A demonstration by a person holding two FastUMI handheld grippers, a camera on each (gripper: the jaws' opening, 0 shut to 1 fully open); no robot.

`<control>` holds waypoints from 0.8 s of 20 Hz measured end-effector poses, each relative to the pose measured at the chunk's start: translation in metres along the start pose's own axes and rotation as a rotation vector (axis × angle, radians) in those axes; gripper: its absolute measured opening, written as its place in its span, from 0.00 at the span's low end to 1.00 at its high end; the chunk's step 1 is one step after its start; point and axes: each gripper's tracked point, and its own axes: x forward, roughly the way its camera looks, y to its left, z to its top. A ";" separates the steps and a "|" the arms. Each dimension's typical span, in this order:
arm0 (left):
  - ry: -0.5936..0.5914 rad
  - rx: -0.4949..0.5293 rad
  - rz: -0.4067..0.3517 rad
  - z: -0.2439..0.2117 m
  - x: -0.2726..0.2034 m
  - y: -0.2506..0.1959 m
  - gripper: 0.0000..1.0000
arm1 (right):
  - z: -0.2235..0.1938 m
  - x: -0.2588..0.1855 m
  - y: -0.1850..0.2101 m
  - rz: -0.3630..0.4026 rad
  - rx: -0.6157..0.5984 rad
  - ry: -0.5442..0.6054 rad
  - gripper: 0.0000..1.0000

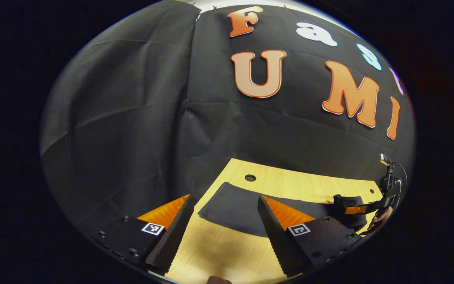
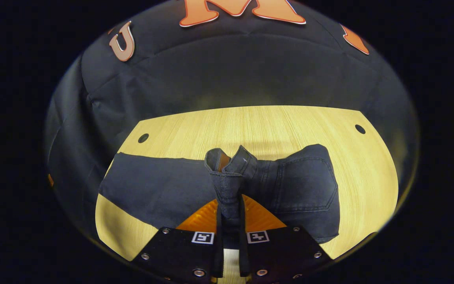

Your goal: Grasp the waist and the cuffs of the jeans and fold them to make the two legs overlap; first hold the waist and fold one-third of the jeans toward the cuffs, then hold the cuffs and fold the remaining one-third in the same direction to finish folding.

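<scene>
Denim jeans [image 2: 164,189] bunch pinched between right tongs [image 2: 230,213].

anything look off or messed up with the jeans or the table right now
Nothing spilled or damaged. The dark denim jeans lie flat on the light wooden table, except one bunched fold of waist fabric pinched upright by the right gripper, which fits the fold. The left gripper hangs open over the cuff end.

Square black-and-white markers, silver screws, ridged jaws
</scene>
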 end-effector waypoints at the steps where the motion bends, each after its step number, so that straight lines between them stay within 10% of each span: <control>1: 0.029 -0.019 -0.010 -0.007 0.002 -0.001 0.98 | -0.007 0.001 0.001 0.011 0.001 0.022 0.18; 12: 0.438 -0.357 -0.064 -0.085 0.053 -0.002 0.98 | -0.036 -0.010 0.031 0.127 0.080 0.116 0.55; 16: 0.589 -0.419 -0.084 -0.114 0.070 -0.005 0.98 | -0.034 -0.025 0.025 0.120 0.155 0.107 0.95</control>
